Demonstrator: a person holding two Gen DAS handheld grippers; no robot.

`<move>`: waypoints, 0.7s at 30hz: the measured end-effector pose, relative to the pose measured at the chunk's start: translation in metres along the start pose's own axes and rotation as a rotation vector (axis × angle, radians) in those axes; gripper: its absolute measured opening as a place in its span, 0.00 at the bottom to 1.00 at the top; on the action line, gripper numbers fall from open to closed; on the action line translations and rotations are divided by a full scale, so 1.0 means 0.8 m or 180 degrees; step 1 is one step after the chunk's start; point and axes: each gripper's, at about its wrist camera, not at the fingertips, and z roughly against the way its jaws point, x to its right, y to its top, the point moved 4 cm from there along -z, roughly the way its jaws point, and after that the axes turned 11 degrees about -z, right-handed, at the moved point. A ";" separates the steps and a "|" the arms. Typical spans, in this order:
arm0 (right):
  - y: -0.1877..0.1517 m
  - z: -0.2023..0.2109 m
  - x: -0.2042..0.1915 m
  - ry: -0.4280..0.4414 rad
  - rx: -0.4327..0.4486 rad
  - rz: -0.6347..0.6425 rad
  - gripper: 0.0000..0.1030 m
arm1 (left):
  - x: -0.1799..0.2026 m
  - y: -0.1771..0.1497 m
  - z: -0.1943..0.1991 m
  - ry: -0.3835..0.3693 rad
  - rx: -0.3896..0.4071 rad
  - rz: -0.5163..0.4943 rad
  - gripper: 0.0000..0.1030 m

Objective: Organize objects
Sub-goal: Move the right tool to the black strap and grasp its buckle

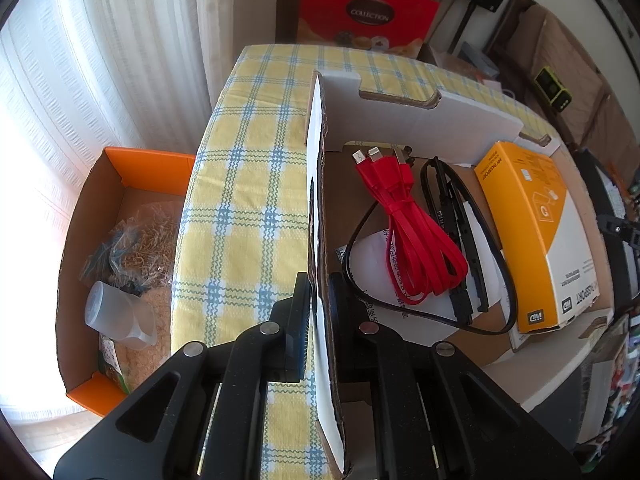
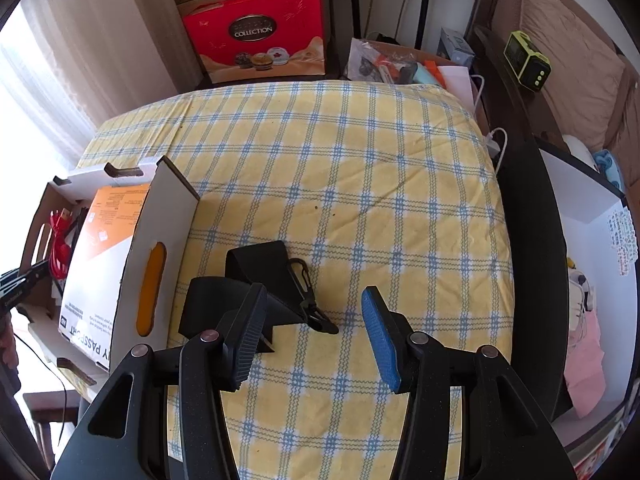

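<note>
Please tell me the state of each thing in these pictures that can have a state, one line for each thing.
left gripper: shut on the side wall of the cardboard box.
right gripper: open, holding nothing, above the black strap.
cardboard box: open on top.
red cable: bundled, lying in the box.
black cable: loosely looped, in the box.
orange and white carton: closed, in the box.
black strap: folded, on the checked cloth.

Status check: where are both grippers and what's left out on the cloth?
Left gripper shut on the cardboard box wall. Right gripper open above the black strap with its clip, lying on the checked cloth. Nothing in the way.
</note>
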 end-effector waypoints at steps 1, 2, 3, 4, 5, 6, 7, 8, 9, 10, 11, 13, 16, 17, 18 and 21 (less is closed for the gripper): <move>-0.001 -0.002 -0.001 0.0003 -0.0018 0.0013 0.49 | 0.000 0.000 0.000 -0.0002 -0.0001 0.0003 0.08; -0.002 -0.004 -0.002 -0.0006 -0.0030 0.0023 0.49 | 0.000 0.000 0.000 -0.0003 0.0001 0.0004 0.08; -0.003 -0.007 -0.002 -0.0019 -0.0042 0.0032 0.49 | 0.000 0.000 0.000 -0.0003 0.0000 0.0005 0.08; -0.004 -0.010 -0.002 -0.0030 -0.0056 0.0035 0.49 | 0.000 0.000 0.000 -0.0002 0.0002 0.0002 0.08; -0.004 -0.014 -0.002 -0.0032 -0.0076 0.0035 0.49 | 0.000 0.000 0.000 -0.0006 0.0002 0.0007 0.08; -0.003 -0.018 -0.002 -0.0022 -0.0092 0.0030 0.49 | 0.000 0.000 -0.001 -0.0011 0.0002 0.0010 0.08; -0.004 -0.022 -0.001 -0.0014 -0.0103 0.0026 0.49 | 0.000 0.000 -0.001 -0.0010 0.0002 0.0008 0.08; -0.004 -0.026 -0.001 -0.0006 -0.0114 0.0024 0.49 | 0.000 0.001 -0.001 -0.0010 0.0002 0.0007 0.08; -0.004 -0.030 0.000 -0.0004 -0.0126 0.0022 0.49 | 0.000 0.001 -0.001 -0.0010 0.0002 0.0007 0.08; -0.004 -0.035 0.001 -0.0019 -0.0143 0.0025 0.48 | 0.000 0.001 -0.001 -0.0010 0.0002 0.0007 0.08; -0.004 -0.038 0.001 -0.0035 -0.0150 0.0027 0.44 | 0.000 0.001 -0.001 -0.0009 0.0002 0.0008 0.08; -0.005 -0.044 0.001 -0.0040 -0.0149 0.0057 0.31 | 0.000 0.001 -0.001 -0.0009 0.0003 0.0008 0.08; -0.007 -0.044 -0.001 -0.0077 -0.0095 0.0096 0.09 | 0.000 0.001 -0.001 -0.0011 0.0003 0.0007 0.08; -0.007 -0.043 -0.001 -0.0034 -0.0081 0.0076 0.08 | 0.000 0.001 -0.001 -0.0011 0.0003 0.0008 0.08; -0.005 -0.042 0.000 0.0008 -0.0069 0.0042 0.07 | 0.000 0.001 -0.001 -0.0010 0.0002 0.0007 0.08; 0.002 -0.034 0.008 0.0138 -0.0009 -0.0094 0.06 | -0.001 0.001 -0.001 -0.0011 0.0001 0.0007 0.08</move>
